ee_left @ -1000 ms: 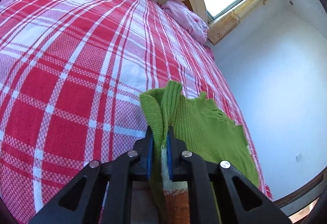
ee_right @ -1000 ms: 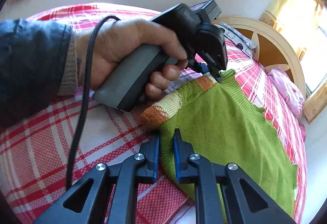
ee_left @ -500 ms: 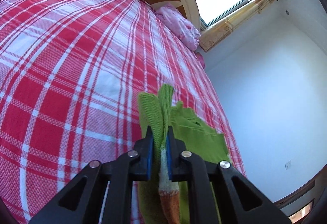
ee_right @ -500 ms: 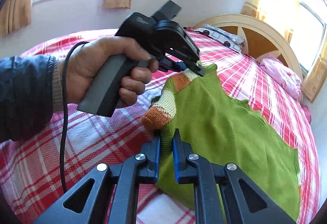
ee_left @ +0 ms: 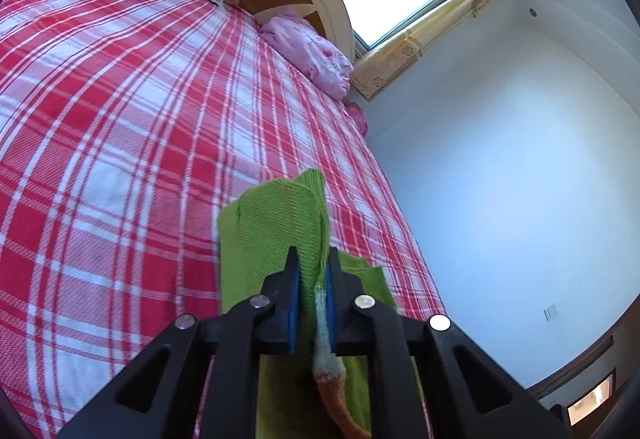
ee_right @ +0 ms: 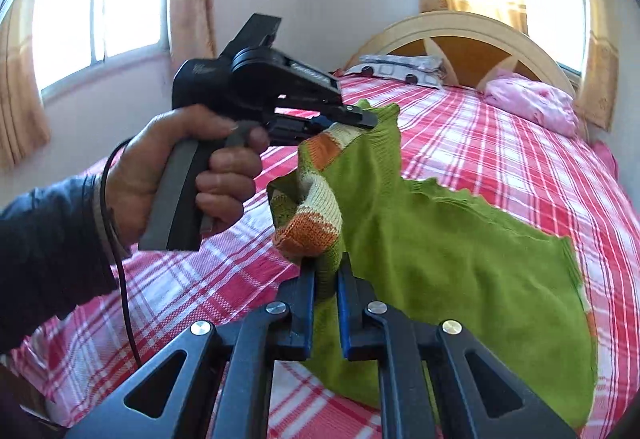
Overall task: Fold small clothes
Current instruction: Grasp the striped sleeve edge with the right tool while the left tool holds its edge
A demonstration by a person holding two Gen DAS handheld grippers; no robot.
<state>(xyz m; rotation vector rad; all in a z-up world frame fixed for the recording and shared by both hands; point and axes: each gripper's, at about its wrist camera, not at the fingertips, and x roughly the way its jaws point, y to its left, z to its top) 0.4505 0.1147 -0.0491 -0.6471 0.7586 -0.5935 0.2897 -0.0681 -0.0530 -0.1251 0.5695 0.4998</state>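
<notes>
A small green knit sweater (ee_right: 460, 251) with an orange and cream striped hem hangs lifted above the red plaid bed (ee_right: 500, 151). My right gripper (ee_right: 325, 267) is shut on its hem near one corner. My left gripper (ee_right: 360, 117), held by a hand at the left, is shut on the hem's other corner, higher up. In the left wrist view the left gripper (ee_left: 310, 263) pinches the green fabric (ee_left: 276, 231), with the striped hem hanging down between the fingers. The far end of the sweater still trails on the bed.
The bed (ee_left: 120, 119) has a cream and wood headboard (ee_right: 472, 39). A pink bundle of cloth (ee_right: 532, 99) and a grey patterned pillow (ee_right: 400, 67) lie near it. Windows with curtains and white walls surround the bed.
Both grippers have risen with the sweater's hem, lifting most of the garment off the bed. The left gripper now sits higher and further toward the headboard.
</notes>
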